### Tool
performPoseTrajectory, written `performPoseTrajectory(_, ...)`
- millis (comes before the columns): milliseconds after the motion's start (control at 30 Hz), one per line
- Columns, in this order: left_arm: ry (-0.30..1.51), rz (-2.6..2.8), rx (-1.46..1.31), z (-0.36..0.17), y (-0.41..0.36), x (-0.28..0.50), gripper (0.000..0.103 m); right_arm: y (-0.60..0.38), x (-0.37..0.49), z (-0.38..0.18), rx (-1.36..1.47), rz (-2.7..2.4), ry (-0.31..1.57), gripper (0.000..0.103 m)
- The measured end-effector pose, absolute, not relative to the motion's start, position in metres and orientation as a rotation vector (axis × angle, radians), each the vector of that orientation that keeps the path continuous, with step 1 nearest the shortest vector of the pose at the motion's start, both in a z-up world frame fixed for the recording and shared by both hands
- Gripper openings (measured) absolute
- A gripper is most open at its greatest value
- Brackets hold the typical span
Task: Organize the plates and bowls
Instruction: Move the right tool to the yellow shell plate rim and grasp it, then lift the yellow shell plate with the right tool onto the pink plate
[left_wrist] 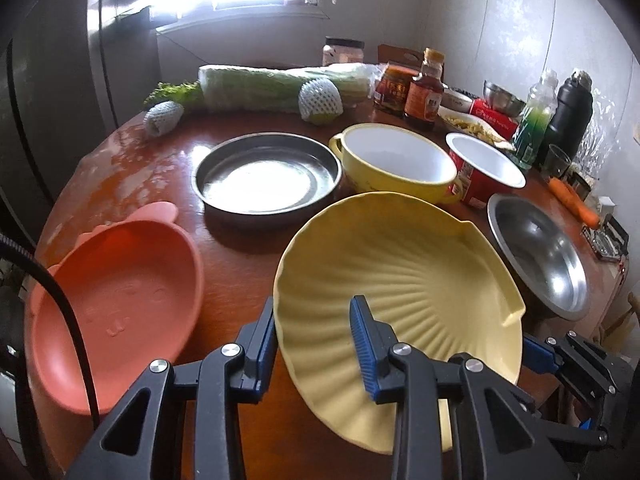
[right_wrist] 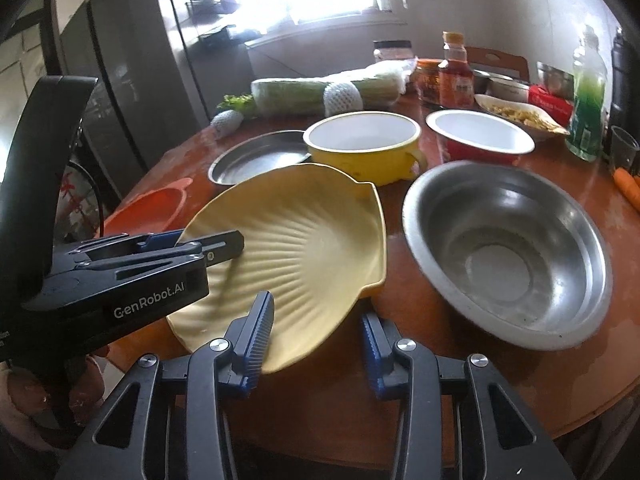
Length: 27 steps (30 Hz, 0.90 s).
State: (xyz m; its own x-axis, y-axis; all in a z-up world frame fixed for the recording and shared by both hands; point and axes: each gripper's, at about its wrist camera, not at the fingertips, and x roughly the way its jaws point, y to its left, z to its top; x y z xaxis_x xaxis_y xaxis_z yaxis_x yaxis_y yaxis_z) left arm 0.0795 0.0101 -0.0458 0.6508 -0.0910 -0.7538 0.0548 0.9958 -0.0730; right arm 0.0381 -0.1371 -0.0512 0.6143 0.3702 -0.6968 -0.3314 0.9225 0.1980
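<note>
Kitchen w/ bright window, brown table (left_wrist: 248,248) crowded w/ dishes. Yellow shell plate (left_wrist: 400,280) tilted up off table, near edge, betw pink bowl (left_wrist: 116,304) & steel bowl (left_wrist: 540,256). Left gripper (left_wrist: 316,344) fingers narrowed onto its near rim; right gripper (right_wrist: 316,340) fingers likewise clamp the rim's other side.

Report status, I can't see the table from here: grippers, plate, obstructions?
Left gripper shut on rim of yellow shell plate. Right gripper astride near rim, grip unclear. Steel bowl close on right, pink dish left.
</note>
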Motion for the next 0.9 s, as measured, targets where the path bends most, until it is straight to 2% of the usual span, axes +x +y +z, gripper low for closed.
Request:
performPoseTrajectory(433, 0.762, 0.028, -0.104, -0.009, 0.066, 0.046, 0.036, -0.089, 0.031, -0.018, -0.004, 0.530, 0.743, 0.042)
performPoseTrajectory(900, 0.725, 0.190, -0.184, -0.007, 0.144, 0.028, 0.036, -0.005, 0.046, -0.006, -0.129, 0.687, 0.717, 0.043)
